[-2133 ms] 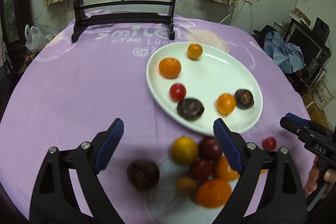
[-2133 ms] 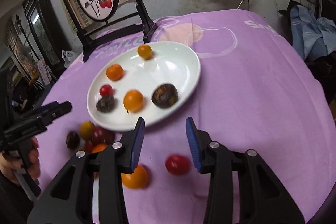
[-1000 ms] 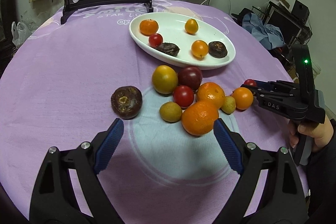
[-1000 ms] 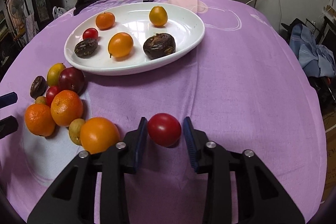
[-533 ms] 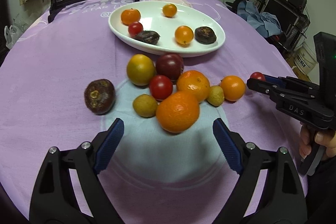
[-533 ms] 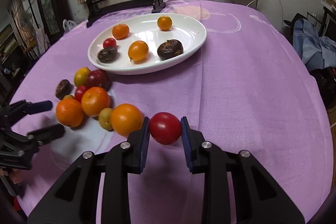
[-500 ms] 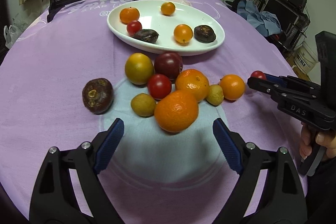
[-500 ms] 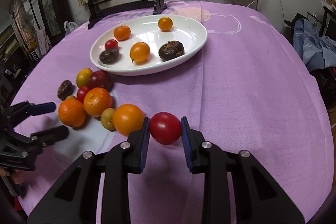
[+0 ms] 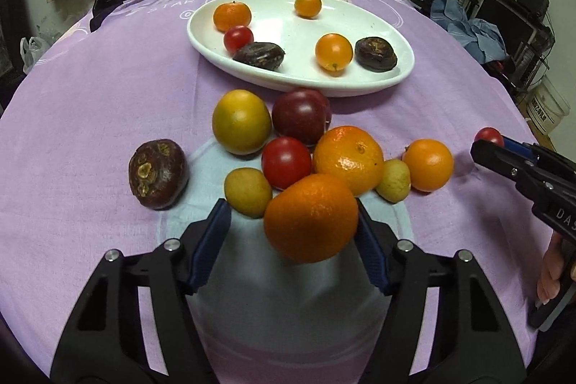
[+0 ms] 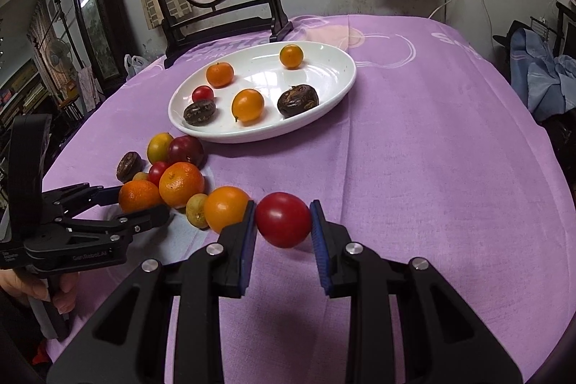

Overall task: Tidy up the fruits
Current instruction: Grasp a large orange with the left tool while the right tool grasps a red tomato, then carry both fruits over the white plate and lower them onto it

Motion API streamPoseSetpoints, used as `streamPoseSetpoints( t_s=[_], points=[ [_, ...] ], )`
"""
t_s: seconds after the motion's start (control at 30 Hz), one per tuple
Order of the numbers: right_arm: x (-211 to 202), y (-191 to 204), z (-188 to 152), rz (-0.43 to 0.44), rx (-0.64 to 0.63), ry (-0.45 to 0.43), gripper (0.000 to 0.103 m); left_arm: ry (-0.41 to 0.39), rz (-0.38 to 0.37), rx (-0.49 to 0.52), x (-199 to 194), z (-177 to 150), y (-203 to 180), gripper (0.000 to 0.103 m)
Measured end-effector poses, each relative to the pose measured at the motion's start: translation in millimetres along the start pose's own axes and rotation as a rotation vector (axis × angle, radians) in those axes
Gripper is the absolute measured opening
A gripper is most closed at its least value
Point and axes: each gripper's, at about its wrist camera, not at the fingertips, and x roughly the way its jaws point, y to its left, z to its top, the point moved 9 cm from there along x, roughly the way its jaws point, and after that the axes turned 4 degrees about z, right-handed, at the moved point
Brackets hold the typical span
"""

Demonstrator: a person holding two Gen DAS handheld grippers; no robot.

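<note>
The right gripper [image 10: 283,227] has its blue pads squeezed onto a red tomato [image 10: 283,219], holding it just above the purple cloth [image 10: 432,168]. The left gripper [image 9: 291,242] is spread wide around the big orange [image 9: 310,217] at the near edge of the fruit pile; its right pad looks like it touches the orange, while the left pad is clear of it, so no real grip.

Taking the white plate [image 10: 334,89] as the landmark: the held tomato is in front of it, well apart. The pile sits just in front of the plate's left end: a second orange [image 9: 347,159], a small orange [image 9: 428,165], another tomato [image 9: 286,162], a plum [image 9: 300,120], a yellow fruit [image 9: 241,121], two small green ones and a passion fruit [image 9: 158,173] off to the left. On the plate are three oranges, a tomato and two passion fruits.
</note>
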Motion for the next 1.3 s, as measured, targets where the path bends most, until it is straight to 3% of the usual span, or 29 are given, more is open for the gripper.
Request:
streamPoseSetpoints(
  t_s=[0.1, 0.17, 0.47, 0.73, 1.03, 1.1, 1.3],
  points=[
    [2.3, -3.4, -1.9, -0.006, 0.008, 0.009, 0.029, 0.001, -0.011, -0.003, -4.2, -1.8, 0.9, 0.062],
    [2.0, -4.1, -2.0, -0.008, 0.01, 0.007, 0.029, 0.007, -0.046, -0.006, -10.6, -4.6, 1.5, 0.045],
    [6.5, -12.5, -4.3, -0.011, 0.039, 0.015, 0.029, 0.01, -0.073, 0.0, -25.3, -18.7, 8.4, 0.044],
    [6.1, -7.6, -3.6, -0.003, 0.02, 0.006, 0.029, -0.036, -0.093, 0.024, -49.1, -10.9, 13.1, 0.044],
    [-11.3, 11.9, 19.1, 0.065, 0.039, -0.065, 0.03, -0.103, -0.086, 0.082, -59.2, 40.4, 10.7, 0.045],
    [-11.6, 19.4, 30.6, 0.047, 0.018, -0.056, 0.03, -0.117, -0.079, 0.094, -55.2, 58.4, 10.3, 0.045],
    [21.5, 26.3, 78.2, 0.032, -0.03, -0.041, 0.03, -0.119, -0.071, 0.078, -26.7, 107.6, 8.5, 0.045]
  ],
)
